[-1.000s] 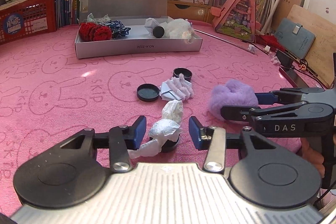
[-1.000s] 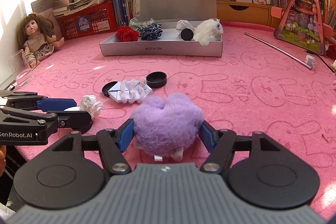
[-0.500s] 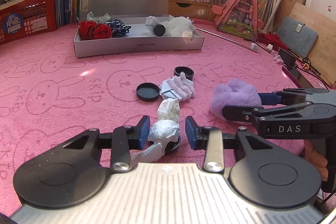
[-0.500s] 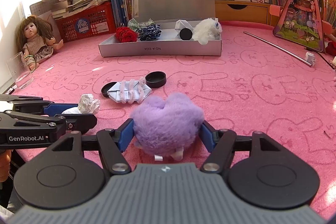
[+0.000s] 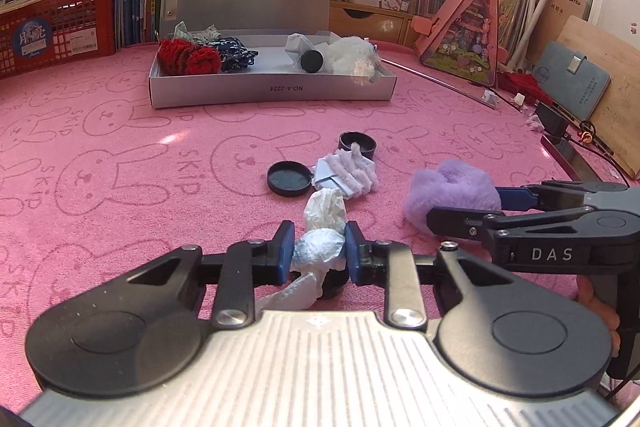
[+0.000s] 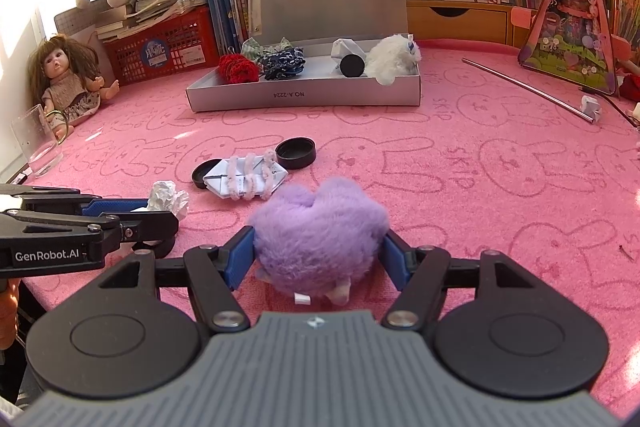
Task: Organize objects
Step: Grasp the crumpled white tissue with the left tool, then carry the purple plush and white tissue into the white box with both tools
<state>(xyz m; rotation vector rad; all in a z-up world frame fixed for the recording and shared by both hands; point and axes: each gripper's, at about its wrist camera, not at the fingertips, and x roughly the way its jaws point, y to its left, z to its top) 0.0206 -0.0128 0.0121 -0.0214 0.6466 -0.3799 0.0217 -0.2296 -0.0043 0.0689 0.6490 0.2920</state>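
My left gripper (image 5: 319, 253) is shut on a crumpled white paper wad (image 5: 320, 243) low over the pink mat; a small black round thing (image 5: 332, 285) shows under the paper. My right gripper (image 6: 318, 259) is shut on a fluffy purple plush (image 6: 320, 223) that rests on the mat, one blue pad on each side. The two grippers sit side by side, the left gripper (image 6: 160, 213) to the plush's left. Farther back stands an open grey box (image 5: 272, 93) with red knit, dark blue fabric, a black cylinder and a white plush inside.
Between me and the box lie a black lid (image 5: 289, 178), a black cap (image 5: 357, 143) and folded paper with pipe cleaners (image 5: 346, 175). A doll (image 6: 64, 79) and clear glass (image 6: 36, 143) are at far left. A metal rod (image 6: 528, 89), a pink triangular case and books line the back.
The left jaws have closed in from either side onto the paper wad. The right gripper and the purple plush have stayed put.
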